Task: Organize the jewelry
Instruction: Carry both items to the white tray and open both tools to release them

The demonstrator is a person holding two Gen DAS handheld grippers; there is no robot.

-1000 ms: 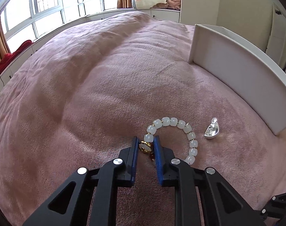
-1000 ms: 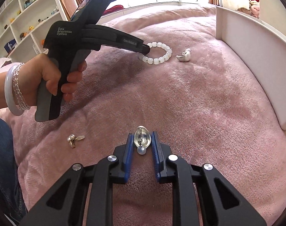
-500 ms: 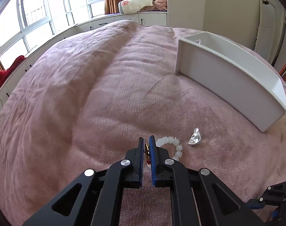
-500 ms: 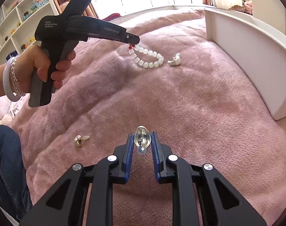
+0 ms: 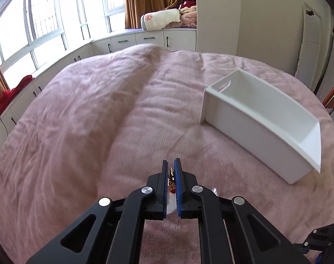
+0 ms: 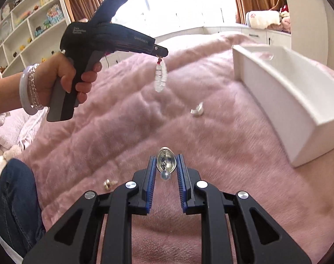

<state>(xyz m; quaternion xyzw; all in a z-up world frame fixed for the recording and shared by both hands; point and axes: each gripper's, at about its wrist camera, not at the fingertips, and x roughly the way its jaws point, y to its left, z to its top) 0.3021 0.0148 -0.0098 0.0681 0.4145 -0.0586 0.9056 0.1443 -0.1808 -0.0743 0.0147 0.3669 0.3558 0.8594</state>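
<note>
My left gripper is shut on the gold charm of a white bead bracelet. In the right wrist view the left gripper is lifted above the pink blanket and the bracelet hangs from it. My right gripper is shut on a silver ingot-shaped ornament with a small bead, held above the blanket. A white rectangular box lies to the right; it also shows in the right wrist view.
A second silver ingot piece lies on the blanket near the box. A small gold and silver trinket lies left of my right gripper. The person's knee is at the left edge.
My left gripper closed on the bracelet's charm and lifted it off the blanket, so the bracelet now hangs free. My right gripper rose with the silver ornament still in it.
</note>
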